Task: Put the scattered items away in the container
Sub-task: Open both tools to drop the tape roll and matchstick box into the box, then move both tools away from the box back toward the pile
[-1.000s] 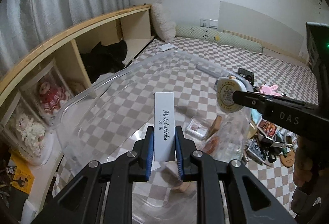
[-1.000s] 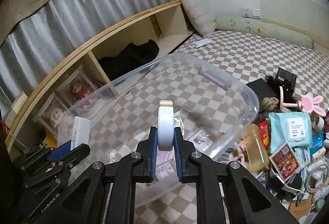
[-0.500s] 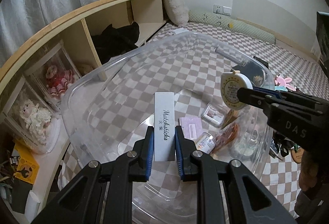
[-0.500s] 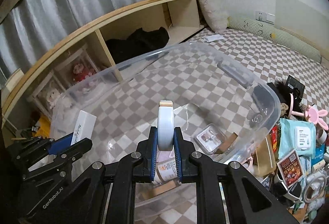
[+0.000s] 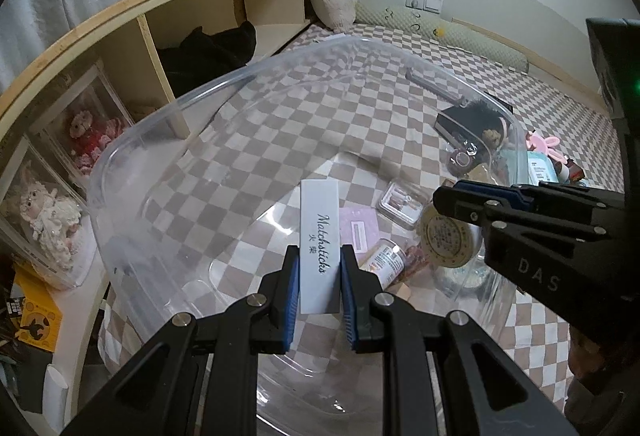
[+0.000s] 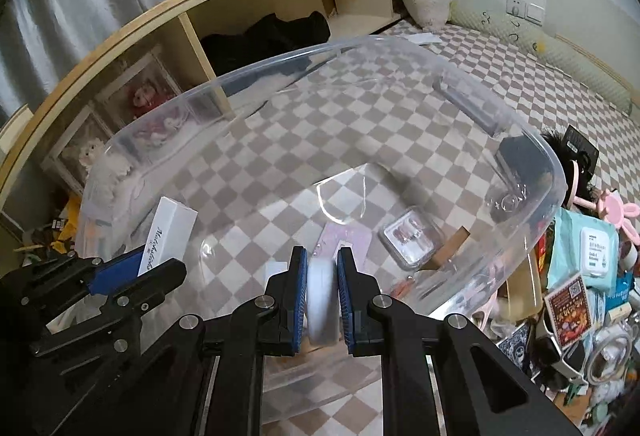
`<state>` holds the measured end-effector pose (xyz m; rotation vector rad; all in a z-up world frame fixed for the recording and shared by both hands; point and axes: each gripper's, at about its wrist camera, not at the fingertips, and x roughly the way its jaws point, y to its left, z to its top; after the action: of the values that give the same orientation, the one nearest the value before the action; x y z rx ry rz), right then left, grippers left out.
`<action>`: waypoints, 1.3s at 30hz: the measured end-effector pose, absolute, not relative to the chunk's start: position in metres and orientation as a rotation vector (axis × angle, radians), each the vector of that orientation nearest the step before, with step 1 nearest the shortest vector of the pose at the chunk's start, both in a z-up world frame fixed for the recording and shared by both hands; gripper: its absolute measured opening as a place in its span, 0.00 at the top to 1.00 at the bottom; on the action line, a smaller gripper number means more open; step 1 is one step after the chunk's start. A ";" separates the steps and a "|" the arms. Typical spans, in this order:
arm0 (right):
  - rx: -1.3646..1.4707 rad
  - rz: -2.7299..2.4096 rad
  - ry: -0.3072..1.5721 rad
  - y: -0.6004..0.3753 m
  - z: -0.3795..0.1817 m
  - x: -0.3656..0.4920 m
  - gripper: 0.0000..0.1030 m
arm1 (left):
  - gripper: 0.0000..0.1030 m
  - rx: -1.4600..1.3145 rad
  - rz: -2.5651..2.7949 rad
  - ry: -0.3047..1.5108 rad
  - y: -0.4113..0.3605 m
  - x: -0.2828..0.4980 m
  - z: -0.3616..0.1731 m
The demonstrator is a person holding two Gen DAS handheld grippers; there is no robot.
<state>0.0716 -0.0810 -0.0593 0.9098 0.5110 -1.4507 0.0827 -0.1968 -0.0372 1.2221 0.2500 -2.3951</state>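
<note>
Left gripper (image 5: 319, 272) clamps a white matchstick box (image 5: 319, 232); right gripper (image 6: 322, 286) is closed on a round white tape measure (image 6: 320, 300). Both are held over the clear plastic container (image 5: 168, 108). On the container floor toward its right wall: a small clear case (image 6: 412, 238), a lilac card (image 5: 360, 226), a small labelled bottle (image 5: 380, 260).

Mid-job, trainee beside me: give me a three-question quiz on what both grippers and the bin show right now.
1. True or false: the left gripper grips a matchstick box.
2. The right gripper holds: A) a round white tin B) wipes C) nothing.
3. Fill in: both grippers are over the clear ____.

Key: 1 true; 2 A; 3 bin.
</note>
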 end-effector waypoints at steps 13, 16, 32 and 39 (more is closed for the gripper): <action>0.902 -1.467 0.467 -0.074 -0.047 0.064 0.85 | 0.81 1.279 -2.375 0.241 -0.193 0.075 -0.046; 0.907 -1.477 0.459 -0.071 -0.047 0.058 0.85 | 0.81 1.286 -2.366 0.235 -0.191 0.073 -0.048; 0.902 -1.483 0.441 -0.064 -0.042 0.048 0.85 | 0.53 1.290 -2.331 0.205 -0.182 0.063 -0.051; 0.884 -1.484 0.458 -0.061 -0.041 0.051 0.85 | 0.42 1.232 -2.321 0.167 -0.181 0.068 -0.042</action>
<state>0.0506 -0.0614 -0.0409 0.8839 0.4585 -1.4842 0.0678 -0.1810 -0.0422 1.2321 0.1671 -2.3212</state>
